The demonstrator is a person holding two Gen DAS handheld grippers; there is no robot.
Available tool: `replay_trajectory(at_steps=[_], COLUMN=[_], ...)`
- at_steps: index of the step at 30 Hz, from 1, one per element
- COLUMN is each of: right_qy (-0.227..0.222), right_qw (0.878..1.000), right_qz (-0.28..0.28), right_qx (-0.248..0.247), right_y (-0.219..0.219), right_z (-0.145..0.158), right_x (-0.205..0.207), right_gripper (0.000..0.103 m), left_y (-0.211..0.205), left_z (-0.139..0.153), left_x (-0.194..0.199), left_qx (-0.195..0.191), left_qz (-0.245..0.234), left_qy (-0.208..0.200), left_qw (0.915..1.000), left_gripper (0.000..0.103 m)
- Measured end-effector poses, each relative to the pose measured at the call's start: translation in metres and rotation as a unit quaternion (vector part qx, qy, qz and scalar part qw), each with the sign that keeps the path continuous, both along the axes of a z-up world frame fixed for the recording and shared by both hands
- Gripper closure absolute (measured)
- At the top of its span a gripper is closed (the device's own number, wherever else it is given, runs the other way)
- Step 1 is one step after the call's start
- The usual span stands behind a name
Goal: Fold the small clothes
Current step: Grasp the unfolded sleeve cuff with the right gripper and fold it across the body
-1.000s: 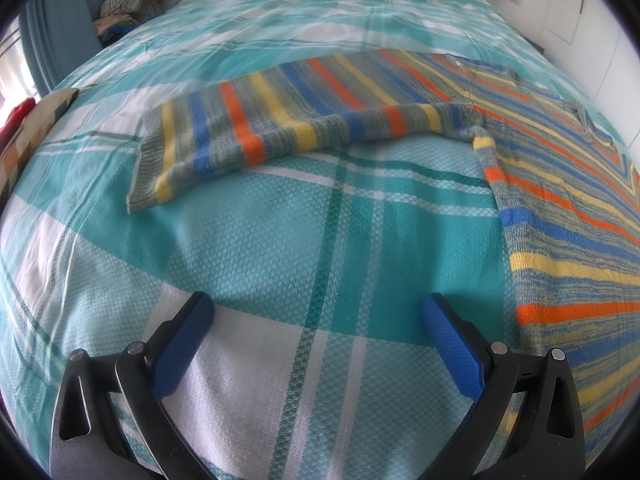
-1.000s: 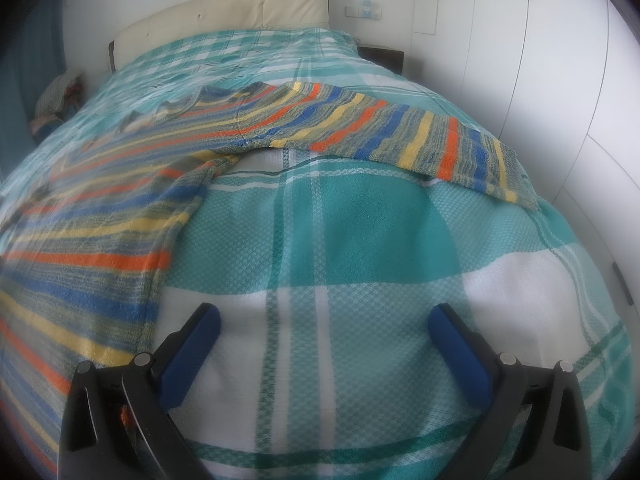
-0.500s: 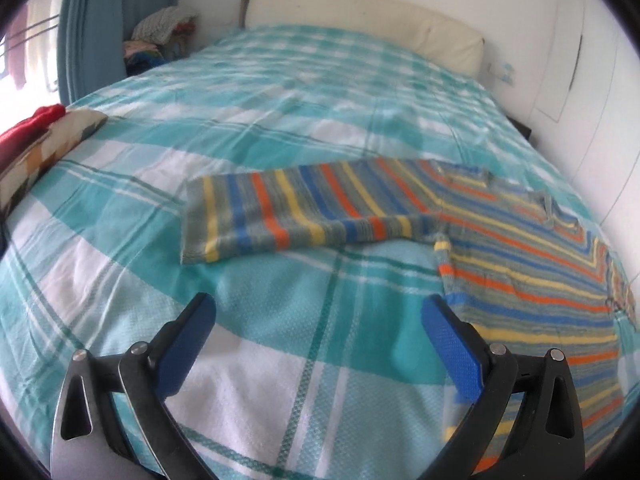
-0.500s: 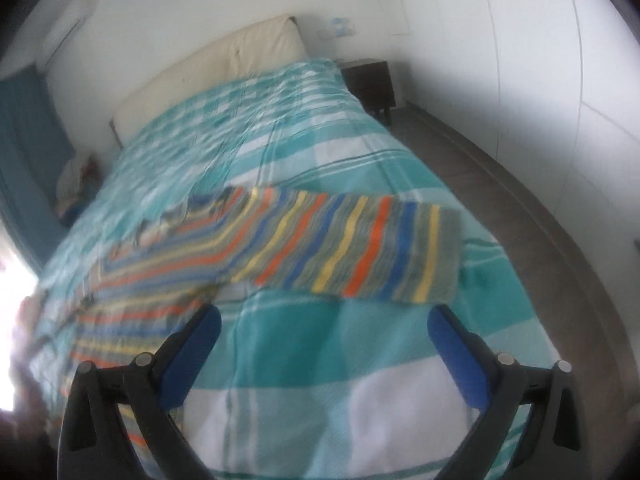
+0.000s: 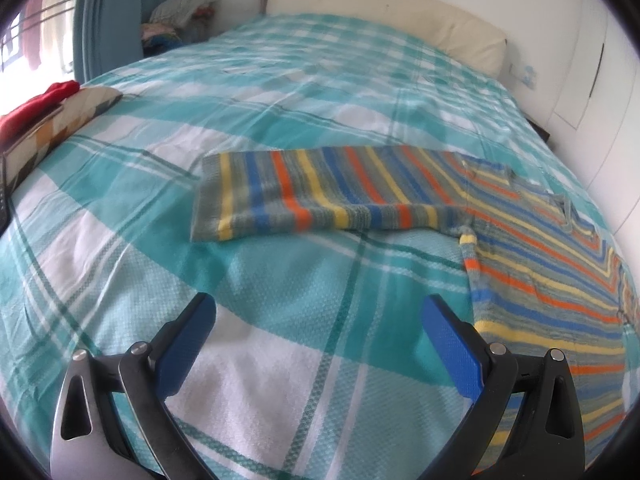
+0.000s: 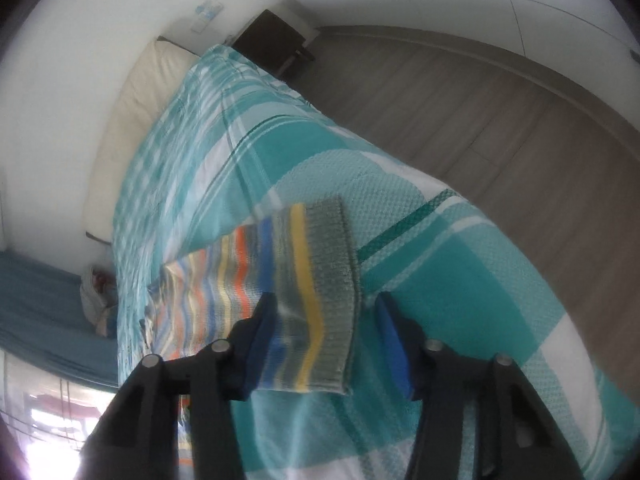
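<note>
— What do you get from the left wrist view?

— I have the left gripper (image 5: 316, 320) hanging over the checked bedspread (image 5: 280, 92), jaws spread wide, nothing between the blue pads (image 5: 188, 344). The striped sweater (image 5: 540, 272) lies flat on the bed ahead of the jaws and off to the right side. Its one sleeve (image 5: 320, 196) stretches out straight across the cover, well beyond the fingertips, cuff end toward the left pad's side. The body of the sweater runs down past the right pad, just beside it but not touching as far as I can see. Farther off sits a cream headboard (image 5: 384, 8), and a patterned cushion (image 5: 60, 120) lies far to the left.

— And the right wrist view?

— There the right gripper (image 6: 324, 320) is rolled over, so the bed looks tilted. Its jaws have just been closing, and the sweater's other sleeve cuff (image 6: 324, 292) sits between them. The left pad (image 6: 260, 344) seems to lie against the knit; a gap shows between the cuff's grey edge and the right pad, so I call it not yet pinched. The cuff is blurred. The rest of the sleeve trails away beyond the left pad over the bedspread. Wooden floor (image 6: 500, 120) shows beyond the right pad.
</note>
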State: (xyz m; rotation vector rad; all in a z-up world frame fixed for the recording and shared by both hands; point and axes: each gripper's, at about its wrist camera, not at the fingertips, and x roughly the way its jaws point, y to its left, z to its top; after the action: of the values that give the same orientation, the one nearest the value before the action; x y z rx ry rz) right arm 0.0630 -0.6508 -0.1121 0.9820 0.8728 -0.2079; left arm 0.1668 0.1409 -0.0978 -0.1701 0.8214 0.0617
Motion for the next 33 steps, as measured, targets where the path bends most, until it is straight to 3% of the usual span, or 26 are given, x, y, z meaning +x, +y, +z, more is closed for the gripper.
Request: replay_trajectory(at_steps=[2, 3, 4, 5, 8, 10, 17, 20, 25, 27, 29, 30, 31, 33], right_qy=[0.006, 0.021, 0.045, 0.058, 0.032, -0.006, -0.126, -0.145, -0.148, -0.153, -0.124, -0.113, -0.113, -0.119], right_qw=[1.0, 1.0, 0.998, 0.997, 0.998, 0.996, 0.969, 0.952, 0.934, 0.931, 0.932, 0.935, 0.939, 0.94], right_qz=[0.013, 0.02, 0.023, 0.02, 0.006, 0.022, 0.162, 0.229, 0.292, 0.31, 0.335, 0.333, 0.323, 0.317], right_qx=[0.002, -0.006, -0.025, -0.037, -0.057, -0.083, -0.14, -0.142, -0.144, -0.118, -0.065, -0.05, -0.038, -0.034], right_y=[0.002, 0.003, 0.005, 0.005, 0.01, 0.025, 0.142, 0.21, 0.307, 0.333, 0.351, 0.355, 0.354, 0.349], right_z=[-0.002, -0.004, -0.004, -0.003, 0.02, 0.052, 0.163, 0.18, 0.164, 0.149, 0.127, 0.121, 0.116, 0.113], right_x=[0.003, 0.005, 0.005, 0.004, 0.001, 0.005, 0.073, 0.116, 0.173, 0.187, 0.203, 0.205, 0.203, 0.197], right_gripper=[0.058, 0.067, 0.09, 0.1, 0.1, 0.1, 0.1, 0.1, 0.1, 0.098, 0.079, 0.053, 0.042, 0.038], left_y=[-0.002, -0.003, -0.004, -0.005, -0.004, -0.002, -0.006, -0.008, -0.005, -0.004, -0.003, -0.003, -0.002, -0.002], left_z=[-0.003, -0.004, -0.005, -0.006, -0.006, -0.005, -0.007, -0.008, -0.009, -0.01, -0.012, -0.013, -0.013, -0.013], left_x=[0.002, 0.003, 0.003, 0.003, 0.003, 0.002, 0.006, 0.005, 0.004, 0.005, 0.006, 0.006, 0.006, 0.007], left_qx=[0.003, 0.004, 0.005, 0.006, 0.004, 0.0, -0.003, 0.004, -0.002, -0.003, -0.005, -0.006, -0.007, -0.011], left_qz=[-0.002, -0.003, -0.003, -0.003, -0.001, 0.0, -0.005, -0.009, -0.005, -0.004, -0.002, -0.001, 0.0, -0.001], left_qy=[0.006, 0.008, 0.011, 0.013, 0.013, 0.011, 0.019, 0.023, 0.028, 0.031, 0.036, 0.038, 0.04, 0.041], left_qw=[1.0, 1.0, 0.9999, 0.9999, 0.9999, 0.9999, 0.9998, 0.9997, 0.9996, 0.9995, 0.9994, 0.9993, 0.9992, 0.9991], left_gripper=[0.001, 0.001, 0.001, 0.001, 0.001, 0.001, 0.001, 0.001, 0.001, 0.001, 0.001, 0.001, 0.001, 0.001])
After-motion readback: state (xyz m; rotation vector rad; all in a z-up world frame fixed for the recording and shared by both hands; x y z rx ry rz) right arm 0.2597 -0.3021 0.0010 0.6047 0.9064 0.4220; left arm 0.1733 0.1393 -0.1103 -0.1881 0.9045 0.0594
